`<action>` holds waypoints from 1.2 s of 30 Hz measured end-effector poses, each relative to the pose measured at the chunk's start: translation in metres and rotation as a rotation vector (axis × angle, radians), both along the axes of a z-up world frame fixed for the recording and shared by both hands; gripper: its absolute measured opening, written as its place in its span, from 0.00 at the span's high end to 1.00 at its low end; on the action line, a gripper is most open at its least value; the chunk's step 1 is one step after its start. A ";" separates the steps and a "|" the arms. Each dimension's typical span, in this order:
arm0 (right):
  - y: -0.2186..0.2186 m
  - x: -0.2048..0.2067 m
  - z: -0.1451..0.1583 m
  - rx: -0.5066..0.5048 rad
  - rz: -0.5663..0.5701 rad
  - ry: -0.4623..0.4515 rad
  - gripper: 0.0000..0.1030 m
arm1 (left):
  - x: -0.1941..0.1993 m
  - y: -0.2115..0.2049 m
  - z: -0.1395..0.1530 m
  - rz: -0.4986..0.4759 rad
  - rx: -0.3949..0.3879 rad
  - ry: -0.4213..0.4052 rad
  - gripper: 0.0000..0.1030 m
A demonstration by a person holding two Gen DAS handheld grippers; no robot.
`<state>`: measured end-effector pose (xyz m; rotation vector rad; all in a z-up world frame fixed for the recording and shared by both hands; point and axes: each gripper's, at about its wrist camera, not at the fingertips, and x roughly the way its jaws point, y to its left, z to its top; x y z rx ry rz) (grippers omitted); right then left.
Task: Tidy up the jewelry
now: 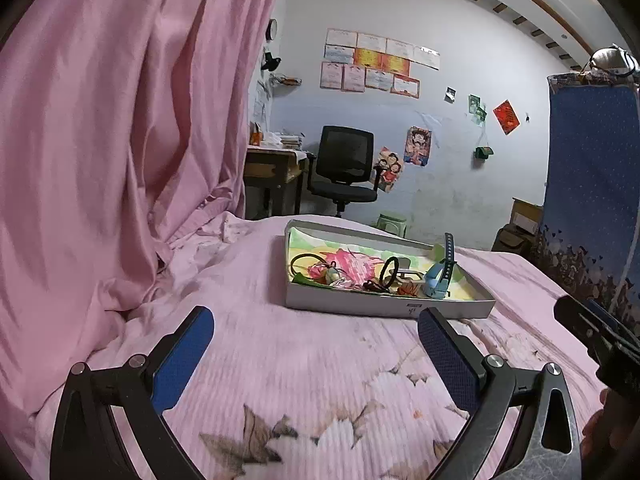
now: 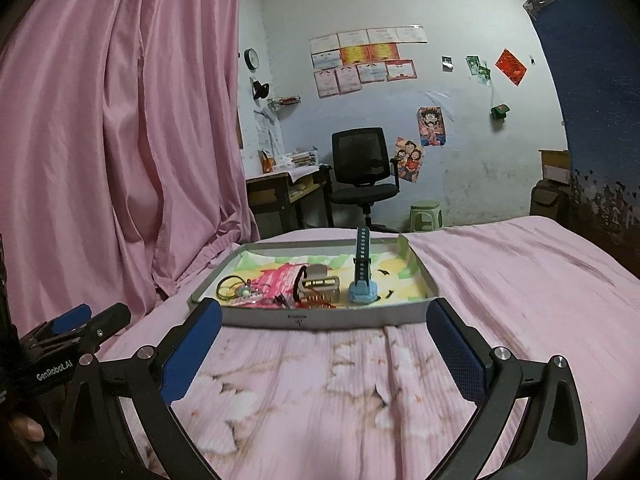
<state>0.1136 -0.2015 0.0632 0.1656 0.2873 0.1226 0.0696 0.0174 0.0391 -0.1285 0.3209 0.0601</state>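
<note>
A shallow grey box lid lies on the pink bed and holds the jewelry. Inside it are a blue watch with its strap standing up, a black hair tie, a pale hair claw, a dark ring-shaped band and small red and pink pieces. My left gripper hovers open over the bedspread, short of the box. Just in front of the box's near edge my right gripper stands open too. Neither holds anything.
A pink curtain hangs close on the left. A blue patterned cloth hangs on the right. Beyond the bed stand a desk, a black office chair and a green stool.
</note>
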 end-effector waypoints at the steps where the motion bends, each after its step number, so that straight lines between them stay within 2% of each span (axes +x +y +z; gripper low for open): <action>1: 0.000 -0.005 -0.001 -0.002 -0.003 -0.001 0.02 | -0.003 -0.002 0.000 0.003 -0.001 -0.004 0.00; 13: -0.014 -0.038 -0.019 0.012 -0.040 0.022 0.02 | -0.034 -0.013 -0.010 0.030 0.064 -0.025 0.00; 24: -0.019 -0.044 -0.032 0.015 -0.039 0.015 0.02 | -0.033 -0.016 -0.014 0.034 0.064 -0.009 0.00; 36: -0.017 -0.045 -0.032 0.017 -0.042 0.011 0.02 | -0.035 -0.018 -0.016 0.035 0.061 -0.006 0.00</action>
